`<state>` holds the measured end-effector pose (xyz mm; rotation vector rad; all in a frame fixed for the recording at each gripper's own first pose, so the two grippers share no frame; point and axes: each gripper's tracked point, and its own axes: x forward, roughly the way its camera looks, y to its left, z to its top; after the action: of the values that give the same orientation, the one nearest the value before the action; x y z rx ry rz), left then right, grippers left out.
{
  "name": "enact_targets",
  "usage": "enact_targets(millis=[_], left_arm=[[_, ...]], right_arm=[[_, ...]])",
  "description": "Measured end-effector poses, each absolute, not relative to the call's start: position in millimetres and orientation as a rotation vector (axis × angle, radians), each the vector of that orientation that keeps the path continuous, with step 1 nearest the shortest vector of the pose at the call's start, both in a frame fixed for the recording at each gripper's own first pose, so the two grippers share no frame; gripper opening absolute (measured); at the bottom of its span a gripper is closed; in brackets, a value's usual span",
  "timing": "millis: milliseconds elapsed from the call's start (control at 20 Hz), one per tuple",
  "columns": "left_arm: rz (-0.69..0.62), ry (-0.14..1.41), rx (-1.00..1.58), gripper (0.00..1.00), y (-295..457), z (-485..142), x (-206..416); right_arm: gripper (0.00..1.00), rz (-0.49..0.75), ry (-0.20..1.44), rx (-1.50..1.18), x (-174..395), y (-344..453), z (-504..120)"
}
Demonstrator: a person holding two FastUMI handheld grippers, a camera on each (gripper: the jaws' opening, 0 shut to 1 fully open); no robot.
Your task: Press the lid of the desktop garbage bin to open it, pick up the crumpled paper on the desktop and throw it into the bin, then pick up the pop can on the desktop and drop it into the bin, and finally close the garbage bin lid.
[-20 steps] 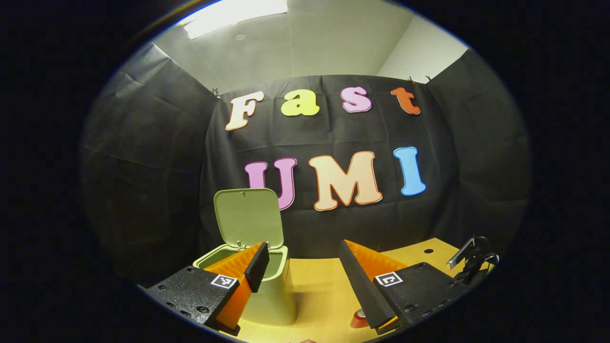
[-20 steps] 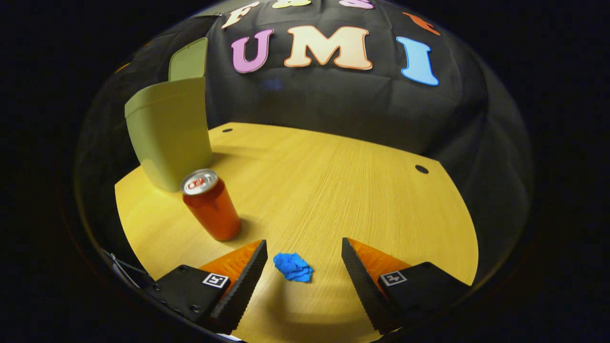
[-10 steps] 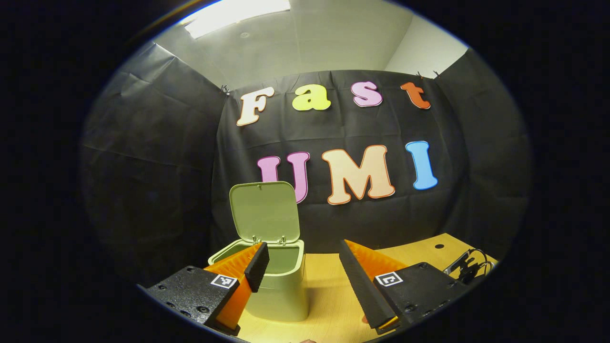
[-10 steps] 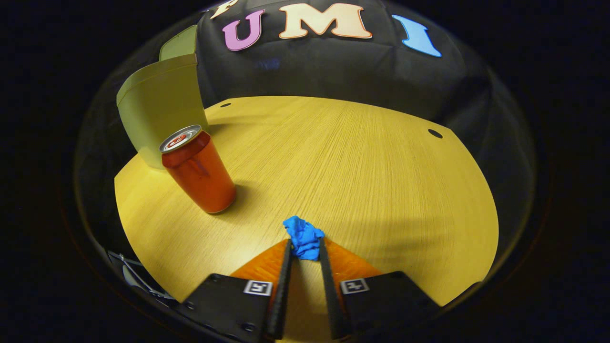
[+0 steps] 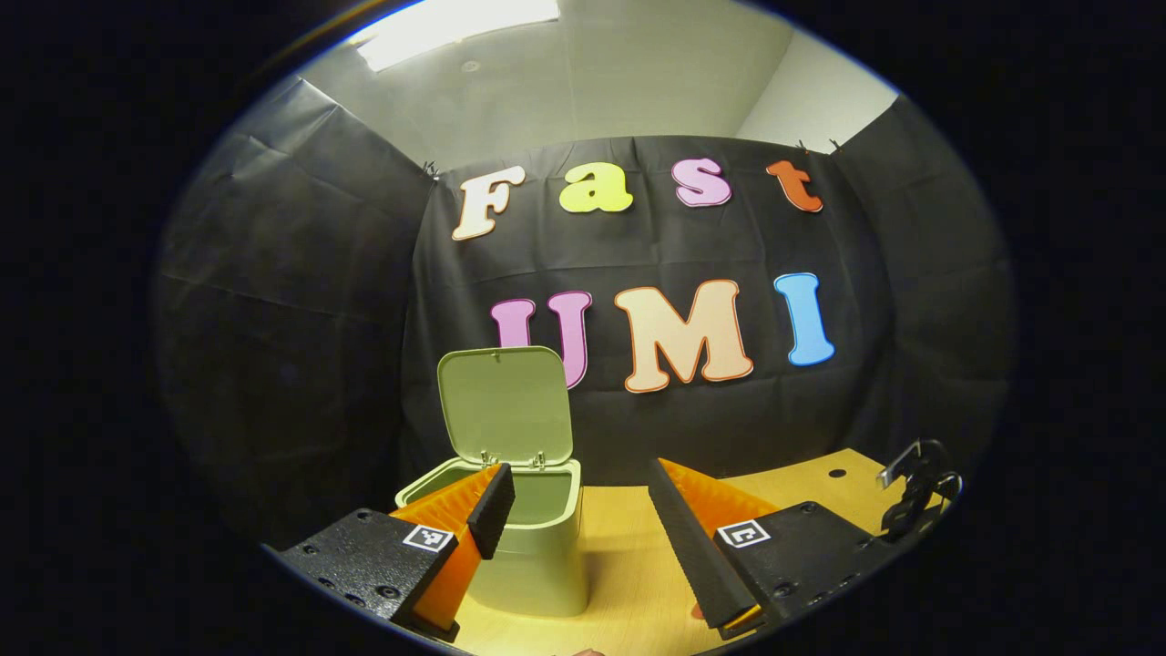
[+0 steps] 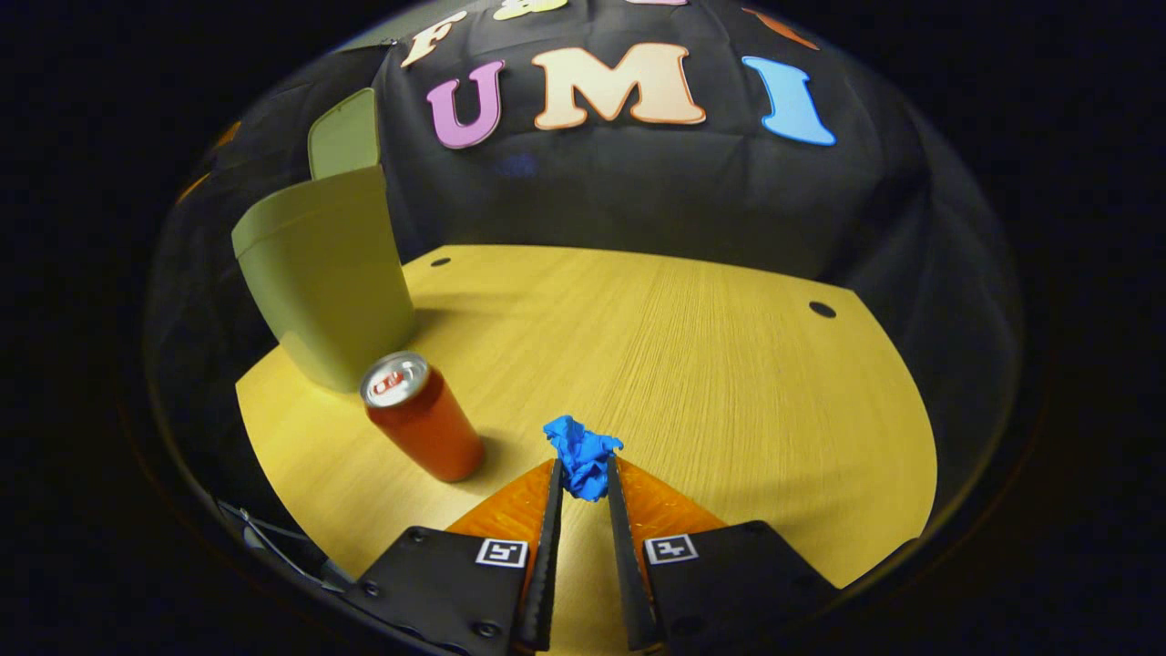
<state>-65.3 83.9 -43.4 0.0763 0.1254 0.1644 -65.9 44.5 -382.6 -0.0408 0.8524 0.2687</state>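
Now the right gripper (image 6: 583,476), closed on the blue crumpled paper (image 6: 581,465), had lifted it off the desktop (image 6: 710,364) toward the open-lidded garbage bin (image 6: 323,273) at far left, while the left gripper (image 5: 578,510) waited open.

Green bin (image 6: 323,273) lid (image 5: 506,405) open; red can (image 6: 424,419) upright; blue paper (image 6: 581,454) pinched.

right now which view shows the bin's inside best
The left gripper view: it faces the bin with the lid up, so part of the opening shows behind the left gripper. The right gripper view shows the bin's outer wall and the lid edge-on.
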Motion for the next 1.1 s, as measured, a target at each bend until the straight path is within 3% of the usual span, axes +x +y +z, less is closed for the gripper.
enact_targets(millis=[700,1100], left_arm=[[0.199,0.123,0.054,0.89,127.5,-47.6,-76.9],[0.219,0.127,0.058,0.89,166.8,-51.1,-82.9]], right_arm=[[0.32,0.358,0.399,0.023,27.5,129.1,-183.6],[0.3,0.456,0.292,0.04,39.1,205.2,-135.4]])
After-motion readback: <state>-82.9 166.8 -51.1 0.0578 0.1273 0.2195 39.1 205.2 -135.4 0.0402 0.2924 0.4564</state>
